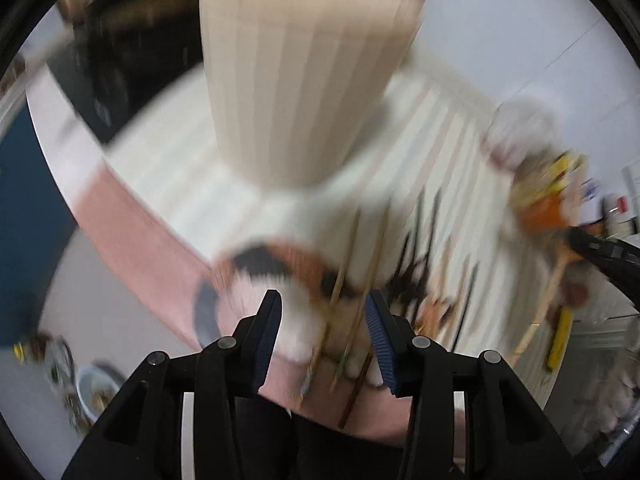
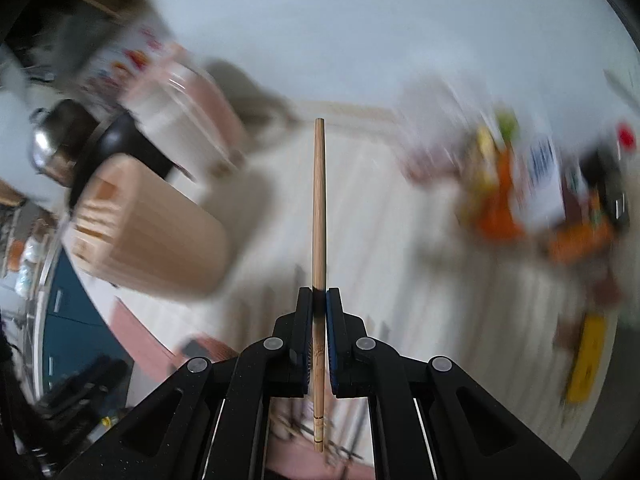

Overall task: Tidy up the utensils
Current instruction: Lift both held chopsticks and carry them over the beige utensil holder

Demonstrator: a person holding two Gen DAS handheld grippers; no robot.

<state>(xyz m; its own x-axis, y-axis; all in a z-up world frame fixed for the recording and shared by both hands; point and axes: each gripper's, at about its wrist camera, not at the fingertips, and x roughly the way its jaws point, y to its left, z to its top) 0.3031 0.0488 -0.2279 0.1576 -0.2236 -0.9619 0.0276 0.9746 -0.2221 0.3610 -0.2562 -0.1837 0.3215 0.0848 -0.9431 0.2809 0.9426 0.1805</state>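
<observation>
Chopstick [image 2: 319,200] in right hand-held gripper [image 2: 319,300]

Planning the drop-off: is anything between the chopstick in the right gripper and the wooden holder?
Nothing visible. The chopstick, clamped in the right gripper, has bare tabletop between it and the holder at its left.

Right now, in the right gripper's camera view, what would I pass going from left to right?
Metal kettle → ribbed beige holder → wooden chopstick pinched in the right gripper → orange clutter → yellow object.
</observation>
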